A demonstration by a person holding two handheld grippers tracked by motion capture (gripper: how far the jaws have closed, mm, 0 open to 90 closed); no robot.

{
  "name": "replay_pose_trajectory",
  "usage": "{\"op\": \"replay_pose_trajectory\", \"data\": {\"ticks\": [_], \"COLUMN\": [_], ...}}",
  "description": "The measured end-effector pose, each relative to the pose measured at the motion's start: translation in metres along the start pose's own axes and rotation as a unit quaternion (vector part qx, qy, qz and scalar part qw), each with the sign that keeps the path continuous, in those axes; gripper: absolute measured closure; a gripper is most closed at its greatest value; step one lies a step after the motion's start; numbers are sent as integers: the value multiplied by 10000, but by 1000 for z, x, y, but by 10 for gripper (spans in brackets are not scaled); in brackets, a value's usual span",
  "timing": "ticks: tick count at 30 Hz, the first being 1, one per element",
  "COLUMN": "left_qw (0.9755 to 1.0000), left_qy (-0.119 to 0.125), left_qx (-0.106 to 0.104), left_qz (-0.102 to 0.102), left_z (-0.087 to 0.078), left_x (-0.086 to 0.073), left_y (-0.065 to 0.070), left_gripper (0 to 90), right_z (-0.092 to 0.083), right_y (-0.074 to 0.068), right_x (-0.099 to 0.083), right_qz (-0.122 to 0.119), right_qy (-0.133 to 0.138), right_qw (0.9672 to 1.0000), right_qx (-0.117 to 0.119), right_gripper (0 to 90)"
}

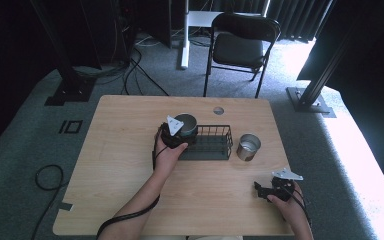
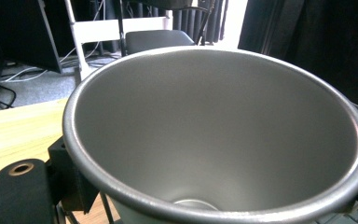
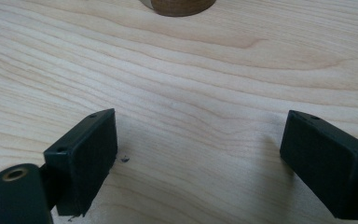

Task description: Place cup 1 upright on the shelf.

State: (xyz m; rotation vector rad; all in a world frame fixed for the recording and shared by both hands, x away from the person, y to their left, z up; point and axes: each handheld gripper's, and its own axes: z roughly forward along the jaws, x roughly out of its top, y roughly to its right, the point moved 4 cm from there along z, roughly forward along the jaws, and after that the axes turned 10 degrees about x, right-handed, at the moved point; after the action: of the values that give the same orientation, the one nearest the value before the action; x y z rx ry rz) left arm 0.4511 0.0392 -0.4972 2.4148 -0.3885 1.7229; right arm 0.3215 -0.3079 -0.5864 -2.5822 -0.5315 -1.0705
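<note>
**Cup at the basket's end could tip or catch on the wire**

The left tongs (image 1: pixel 176 131) are clenched on a grey metal cup (image 1: pixel 186 124), which sits upright right in front of them, at the near-left end of the black wire basket (image 1: pixel 219 141). Whether its base rests inside the basket or on the rim is hidden. If the grip lets go while the base straddles a wire, the cup may topple onto the counter (image 1: pixel 130 150). A second cup (image 1: pixel 248 146) stands beyond the basket. The right tongs (image 3: pixel 198 158) are released, empty, low over bare wood.
</note>
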Motion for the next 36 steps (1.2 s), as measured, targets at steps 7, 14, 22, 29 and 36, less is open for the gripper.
{"op": "replay_pose_trajectory", "data": {"ticks": [7, 14, 22, 29, 36], "left_qw": [9998, 9998, 9998, 9997, 9992], "left_qy": [11, -13, -145, -24, -126], "left_qx": [13, 7, -66, -97, -297], "left_qz": [219, 205, 113, 212, 217], "left_z": [-2, -5, -5, -9, -16], "left_x": [-2, -2, -4, 0, 2], "left_y": [4, 6, 5, 1, 2], "left_gripper": [148, 147, 131, 14, 14], "right_z": [0, 0, 0, 0, 0], "right_y": [0, 0, 0, 0, 0], "right_x": [0, 0, 0, 0, 0], "right_qz": [-2, 0, -1, 0, -1], "right_qy": [0, 1, 0, 1, 0], "right_qw": [10000, 10000, 10000, 10000, 10000], "right_qx": [0, 0, -1, 0, -1], "right_gripper": [106, 106, 106, 106, 106]}}
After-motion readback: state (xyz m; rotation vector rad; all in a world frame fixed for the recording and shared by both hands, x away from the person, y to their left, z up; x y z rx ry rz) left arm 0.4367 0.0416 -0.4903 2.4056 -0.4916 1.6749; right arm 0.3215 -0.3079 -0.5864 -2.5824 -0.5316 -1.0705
